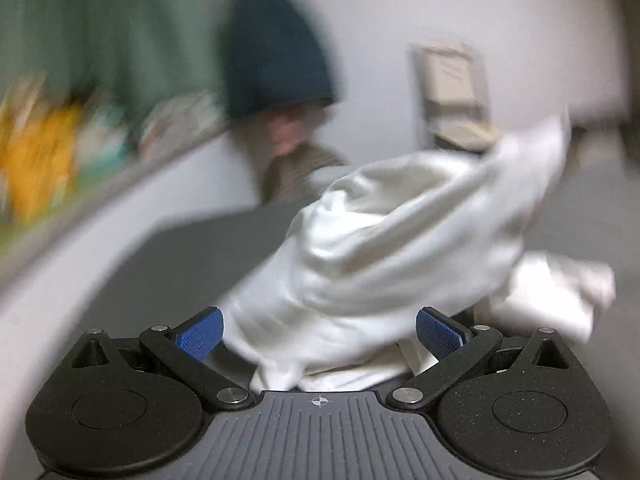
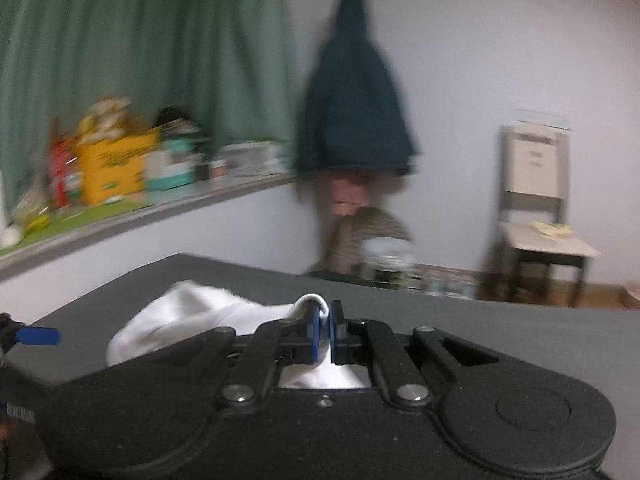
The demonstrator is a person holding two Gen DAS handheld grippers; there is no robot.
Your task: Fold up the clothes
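White garment [image 1: 400, 240] lifted over dark table [image 2: 520, 332].
Right gripper [image 2: 328, 326] pinches an edge (to raise it); left gripper [image 1: 319, 334] jaws spread, cloth loose between.

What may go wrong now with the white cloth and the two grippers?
1. The right hand-held gripper pinches only a thin edge of the white cloth, so it may slip out.
2. The left hand-held gripper is open with bunched cloth between its fingers; closing now may catch several layers.
3. Both views are motion-blurred, so the fast movement could drag the cloth off the dark table.
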